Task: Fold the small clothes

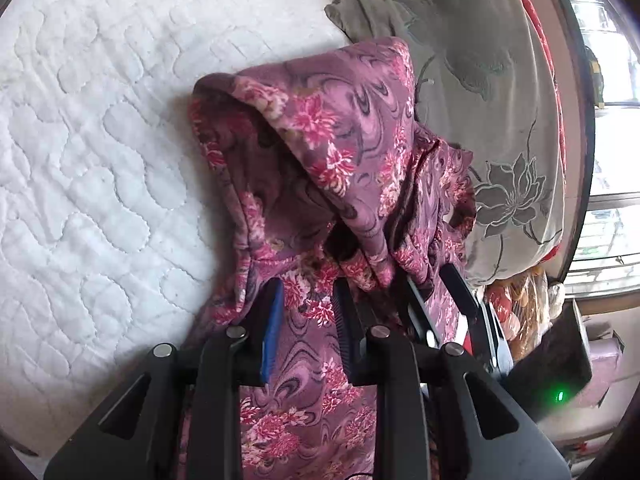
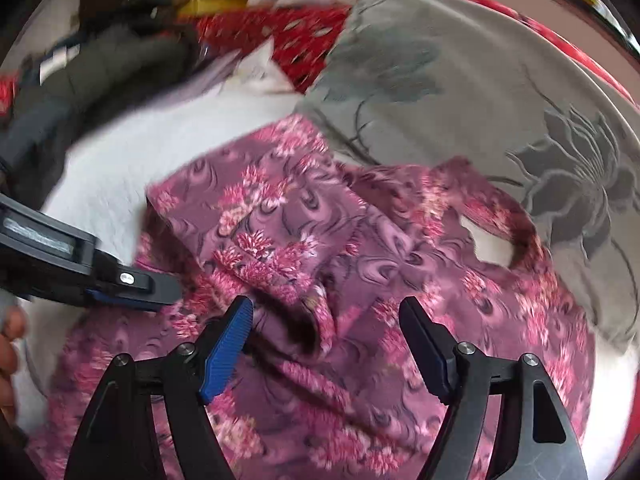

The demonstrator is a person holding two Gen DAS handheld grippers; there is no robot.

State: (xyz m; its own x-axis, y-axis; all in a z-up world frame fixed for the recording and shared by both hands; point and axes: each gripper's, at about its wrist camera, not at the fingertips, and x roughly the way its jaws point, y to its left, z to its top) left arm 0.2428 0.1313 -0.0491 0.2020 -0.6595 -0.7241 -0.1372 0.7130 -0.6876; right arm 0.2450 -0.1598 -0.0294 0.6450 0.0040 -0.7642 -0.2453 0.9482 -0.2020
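A small purple garment with pink flowers (image 1: 320, 152) lies bunched on a white quilted mattress (image 1: 100, 140). My left gripper (image 1: 308, 304) is open, its fingers spread over the cloth with fabric lying between them. The right gripper's black fingers (image 1: 460, 292) show just to its right on the same cloth. In the right wrist view the garment (image 2: 320, 240) fills the middle. My right gripper (image 2: 326, 320) is open wide above a raised fold. The left gripper (image 2: 132, 284) comes in from the left, touching the garment's edge. This view is blurred.
A grey pillow with a flower pattern (image 1: 480, 100) lies right behind the garment; it also shows in the right wrist view (image 2: 500, 100). Red patterned bedding (image 2: 288, 36) and dark clutter (image 2: 100, 60) lie beyond. A window (image 1: 608, 120) is at the right.
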